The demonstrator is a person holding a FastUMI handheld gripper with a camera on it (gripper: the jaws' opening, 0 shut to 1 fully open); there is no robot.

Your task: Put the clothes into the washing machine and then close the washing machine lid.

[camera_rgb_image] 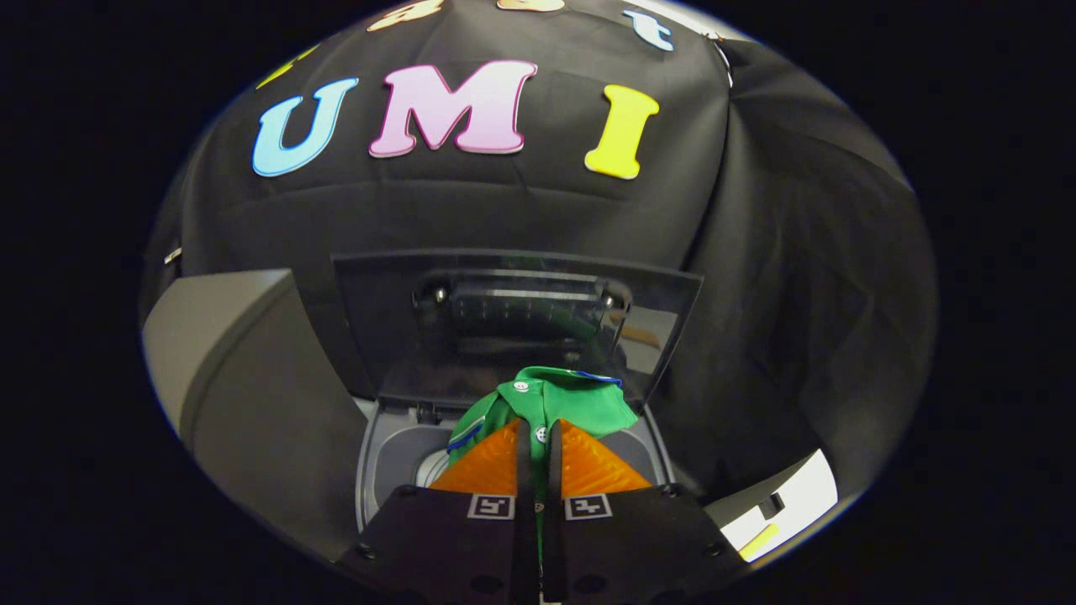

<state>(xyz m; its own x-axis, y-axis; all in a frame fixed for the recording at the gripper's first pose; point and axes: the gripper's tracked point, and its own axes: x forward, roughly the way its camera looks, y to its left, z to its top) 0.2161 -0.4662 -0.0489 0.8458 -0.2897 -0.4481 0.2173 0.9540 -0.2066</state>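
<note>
— Shirt (pixel 561 400) is pinched between our gripper (pixel 538 433) fingers, which are almost fully closed with only a thin strip of green cloth between them. Most of it bunches just ahead of the tips.

— And the washing machine (pixel 387 445)?

— Its tub opening sits below and just beyond the fingers, with the lid (pixel 513 323) standing up behind it. We judge we're over the opening but not yet down in it.

— So how do we do this well?

— We lower the shirt past the rim before letting go, so no sleeve drapes over the edge. We should stay well short of the raised lid. Then we open wide, let it drop, and go for the lid.
</note>
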